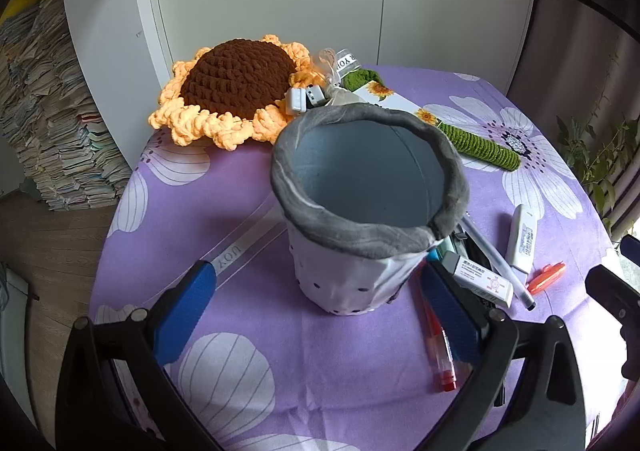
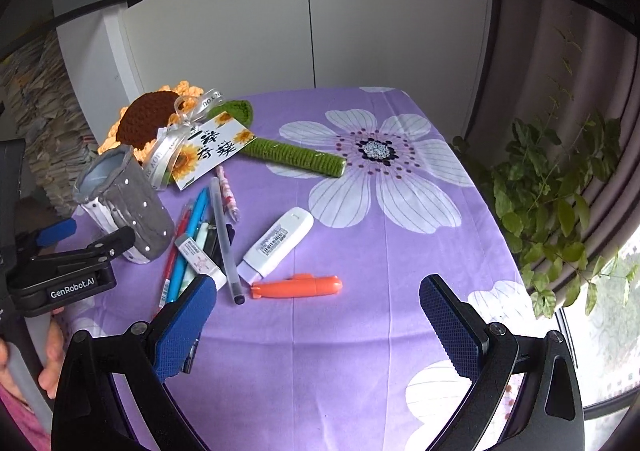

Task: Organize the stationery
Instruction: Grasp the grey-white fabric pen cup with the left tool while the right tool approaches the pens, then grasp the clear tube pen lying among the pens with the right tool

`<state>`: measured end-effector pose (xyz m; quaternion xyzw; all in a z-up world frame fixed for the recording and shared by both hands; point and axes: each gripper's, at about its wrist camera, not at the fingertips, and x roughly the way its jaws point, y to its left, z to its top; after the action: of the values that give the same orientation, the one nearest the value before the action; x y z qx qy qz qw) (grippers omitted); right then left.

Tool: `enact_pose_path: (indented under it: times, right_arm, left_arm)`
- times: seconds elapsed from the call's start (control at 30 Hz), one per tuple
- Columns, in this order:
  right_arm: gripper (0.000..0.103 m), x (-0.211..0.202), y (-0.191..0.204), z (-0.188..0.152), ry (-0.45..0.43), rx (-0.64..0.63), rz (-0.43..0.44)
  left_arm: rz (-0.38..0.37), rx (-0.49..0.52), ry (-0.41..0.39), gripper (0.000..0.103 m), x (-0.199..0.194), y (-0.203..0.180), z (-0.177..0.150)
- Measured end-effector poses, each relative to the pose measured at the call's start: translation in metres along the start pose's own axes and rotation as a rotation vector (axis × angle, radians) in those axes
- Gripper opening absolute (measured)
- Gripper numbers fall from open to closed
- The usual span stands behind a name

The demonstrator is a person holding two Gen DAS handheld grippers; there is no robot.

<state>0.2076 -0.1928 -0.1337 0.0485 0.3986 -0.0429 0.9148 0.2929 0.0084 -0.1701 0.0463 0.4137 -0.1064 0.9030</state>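
Pen pot [image 1: 360, 187] stands empty; pens [image 2: 200, 239], eraser [image 2: 200, 257] and orange marker [image 2: 296, 286] lie loose beside it. Left gripper [image 1: 316, 291] and right gripper [image 2: 316, 315] both gape, holding nothing. Sorting barely begun.

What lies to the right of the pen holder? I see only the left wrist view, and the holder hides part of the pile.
Observer: A blue pen and a red pen lie side by side beside the pen holder, under an eraser.
Operator: Is the orange marker whole? I see only one end.
Observer: Yes, the orange marker lies flat, apart from the pile, in front of the white marker.
Operator: Where is the right gripper?
Observer: The right gripper is open above the cloth, just short of the orange marker, holding nothing.
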Motion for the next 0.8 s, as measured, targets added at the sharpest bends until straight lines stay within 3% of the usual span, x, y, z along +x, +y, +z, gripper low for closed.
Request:
enact_pose_path:
  times: [0.17, 0.23, 0.3, 0.33, 0.4, 0.53, 0.6, 0.8]
  right_arm:
    - [0.089, 0.023, 0.014, 0.022, 0.028, -0.065, 0.015]
    - [0.081, 0.03, 0.023, 0.028, 0.042, -0.112, 0.025]
    - [0.061, 0.037, 0.031, 0.033, 0.062, -0.156, 0.049]
    - [0.057, 0.041, 0.035, 0.035, 0.075, -0.172, 0.066]
    - [0.047, 0.049, 0.042, 0.038, 0.105, -0.192, 0.095]
    - [0.044, 0.057, 0.052, 0.034, 0.139, -0.22, 0.128]
    - [0.037, 0.058, 0.054, 0.032, 0.146, -0.226, 0.137]
    - [0.036, 0.057, 0.058, 0.035, 0.143, -0.245, 0.134]
  left_arm:
    - [-0.03, -0.019, 0.014, 0.099, 0.01, 0.004, 0.001]
    - [-0.056, -0.016, 0.006, 0.087, 0.008, 0.005, 0.0]
    - [-0.096, -0.003, 0.001, 0.069, 0.005, 0.004, -0.002]
    - [-0.103, 0.009, 0.0, 0.064, 0.003, 0.003, -0.003]
    - [-0.086, 0.038, -0.014, 0.064, 0.0, 0.0, -0.007]
    - [-0.072, 0.061, -0.026, 0.064, -0.007, 0.005, -0.013]
    - [-0.077, 0.059, -0.024, 0.064, -0.009, 0.014, -0.016]
    - [-0.094, 0.041, -0.043, 0.064, -0.011, 0.029, -0.024]
